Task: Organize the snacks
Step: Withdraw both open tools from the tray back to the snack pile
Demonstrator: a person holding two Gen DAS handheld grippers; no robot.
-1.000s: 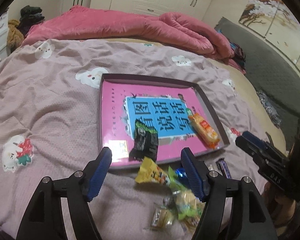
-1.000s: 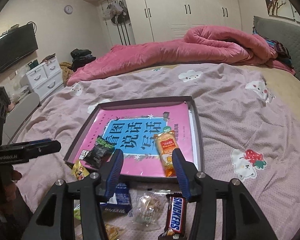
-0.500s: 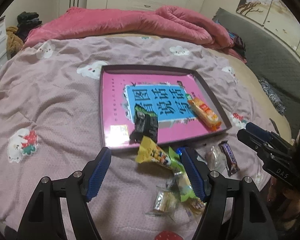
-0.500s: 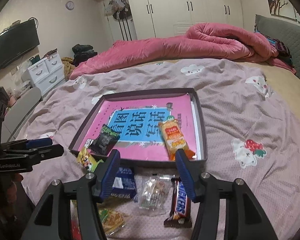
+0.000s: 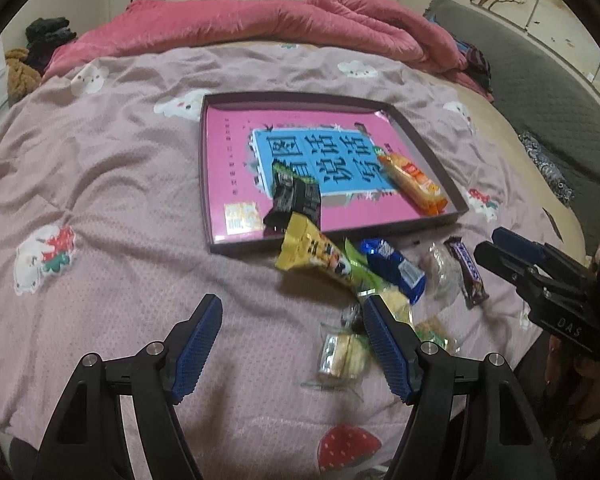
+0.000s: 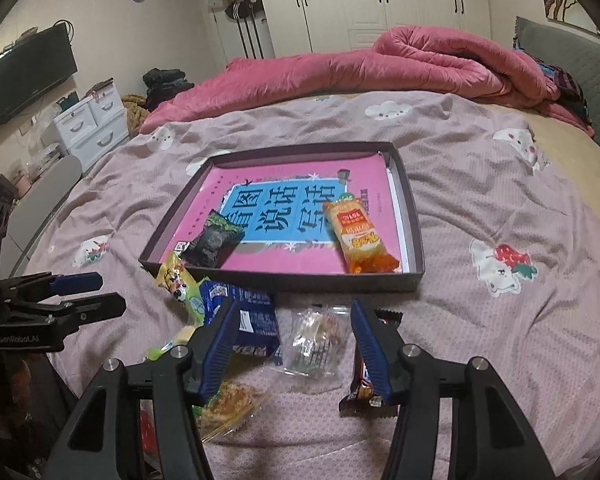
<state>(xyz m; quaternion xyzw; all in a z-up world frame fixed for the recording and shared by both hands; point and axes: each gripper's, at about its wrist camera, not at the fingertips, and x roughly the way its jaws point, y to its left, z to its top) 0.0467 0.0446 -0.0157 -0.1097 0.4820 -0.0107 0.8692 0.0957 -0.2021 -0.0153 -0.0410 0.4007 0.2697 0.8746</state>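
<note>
- left gripper (image 5: 290, 312): jaws wide apart, empty, over bare bedspread (image 5: 120, 208); right finger's tip overlaps a small clear-wrapped snack (image 5: 342, 354), contact unclear.
- right gripper (image 6: 292, 316): jaws wide apart, nothing clamped; a crinkly clear packet (image 6: 314, 340) lies between the fingers, below them.
- Ribbed blue pads on black arms, both tools. Left tool reads "GenRoboLAI" in the right wrist view, lettering small, could be off.
- Loose pile just short of the tray: brown Snickers bar (image 6: 364, 384) under the right finger, glossy blue pouch (image 6: 250, 320), yellow cartoon-print bag (image 5: 316, 254) leaning on the tray's near wall.
- Tray (image 6: 414, 236): shallow, rectangular, dark rim, lined by a pink book cover with large Chinese characters on a blue panel.
- Inside tray: black-green foil pack (image 6: 214, 242) near-left, orange biscuit pack (image 6: 358, 236) near-right, well apart.
- Behind: rumpled pink quilt (image 6: 380, 64).
</note>
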